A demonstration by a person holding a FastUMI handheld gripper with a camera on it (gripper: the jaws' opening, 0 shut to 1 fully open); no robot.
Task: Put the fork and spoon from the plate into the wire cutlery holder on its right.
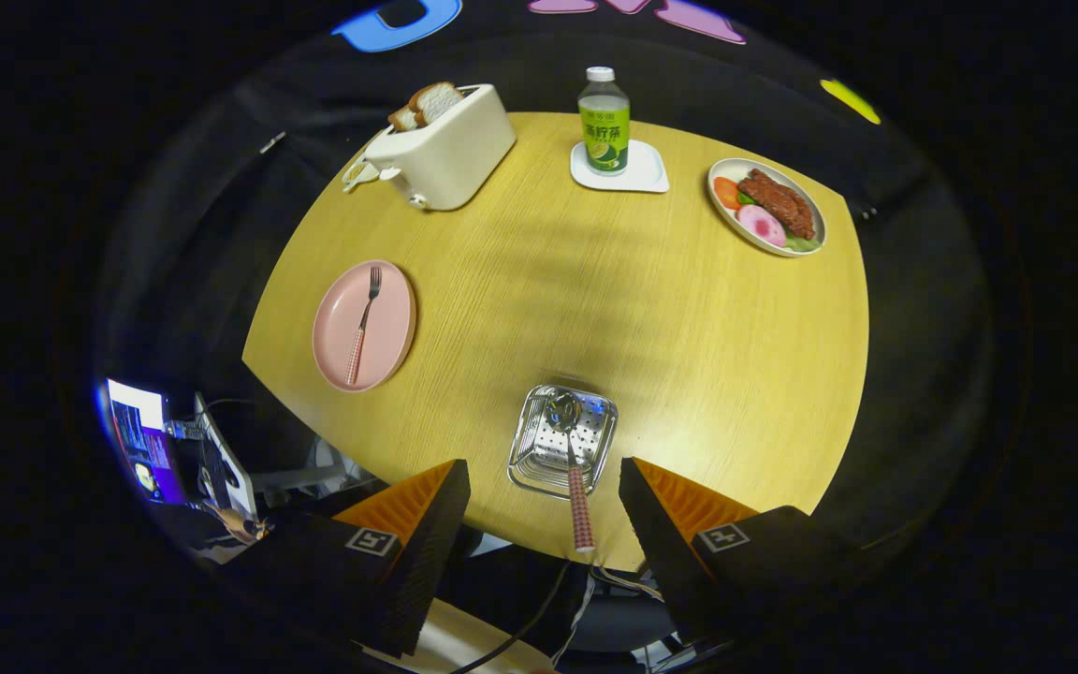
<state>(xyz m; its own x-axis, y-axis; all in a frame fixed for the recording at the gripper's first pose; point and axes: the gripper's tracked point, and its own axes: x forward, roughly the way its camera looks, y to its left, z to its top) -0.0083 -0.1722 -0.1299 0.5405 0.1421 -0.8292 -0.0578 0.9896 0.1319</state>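
Fingers of the gripper (544, 496) stand wide apart above the near edge of a round wooden table (689, 309), holding nothing. Between them, and a little ahead, sits the wire cutlery holder (564, 438), a shiny metal basket with perforated walls. The spoon (573, 468) is already in it: its bowl lies on the basket floor toward the far end, and its checked handle leans out over the near rim and runs back into the gap between the two fingers, touching neither of them.

Off to the left of the holder, well apart from it and ahead of the left finger, lies a pink plate (389, 328). The fork (362, 326) rests on that plate, tines pointing away toward the far side of the table, its checked handle toward the near side.

Farther back stands a cream toaster (450, 150) with slices of bread (425, 103) sticking up from its slot. To its right a green-labelled bottle (604, 122) stands upright on a white coaster (637, 176). Right of that is a white oval dish of food (767, 207).
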